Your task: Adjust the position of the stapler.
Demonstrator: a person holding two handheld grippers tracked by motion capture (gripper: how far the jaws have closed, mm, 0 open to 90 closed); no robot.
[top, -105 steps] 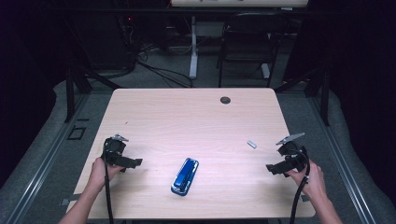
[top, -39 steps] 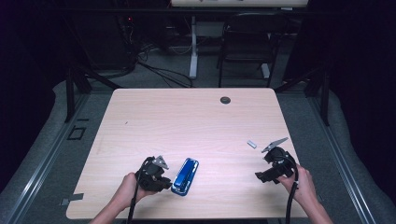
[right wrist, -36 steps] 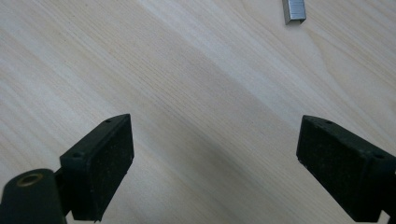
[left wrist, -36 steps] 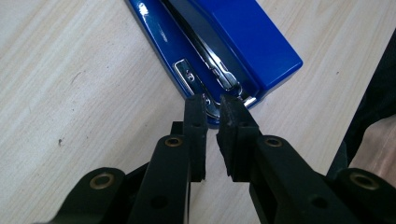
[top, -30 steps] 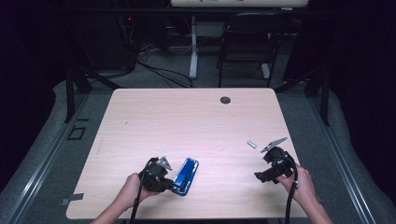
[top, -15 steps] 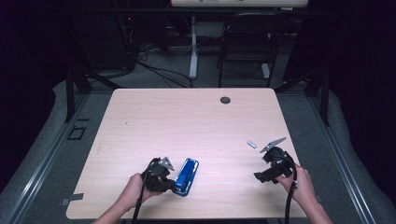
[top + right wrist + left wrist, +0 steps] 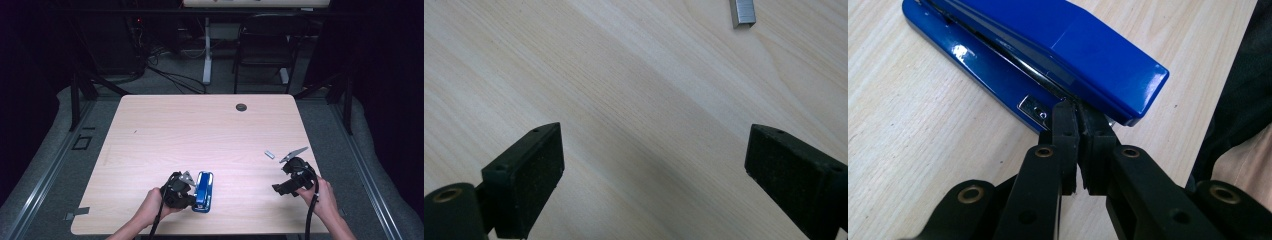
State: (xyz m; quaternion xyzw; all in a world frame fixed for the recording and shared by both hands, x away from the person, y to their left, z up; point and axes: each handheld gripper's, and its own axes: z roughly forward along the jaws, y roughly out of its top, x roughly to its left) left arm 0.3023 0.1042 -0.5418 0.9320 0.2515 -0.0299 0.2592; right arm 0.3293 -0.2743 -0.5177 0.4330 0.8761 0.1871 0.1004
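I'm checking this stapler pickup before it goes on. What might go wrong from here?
The left gripper has its jaws closed at the front end of the blue stapler, pinching only a thin edge between base and top. Lifted from there, the stapler may swing or slip out. It also lies close to the table's near edge, so a slip might send it off. The small strip of staples lies loose ahead of the open right gripper and may get knocked aside.

Table mostly bare from 9 through 12 to 2 o'clock. Blocking spots: blue stapler near the front edge at 6, small staple strip at 4, dark grommet at 12, far edge.
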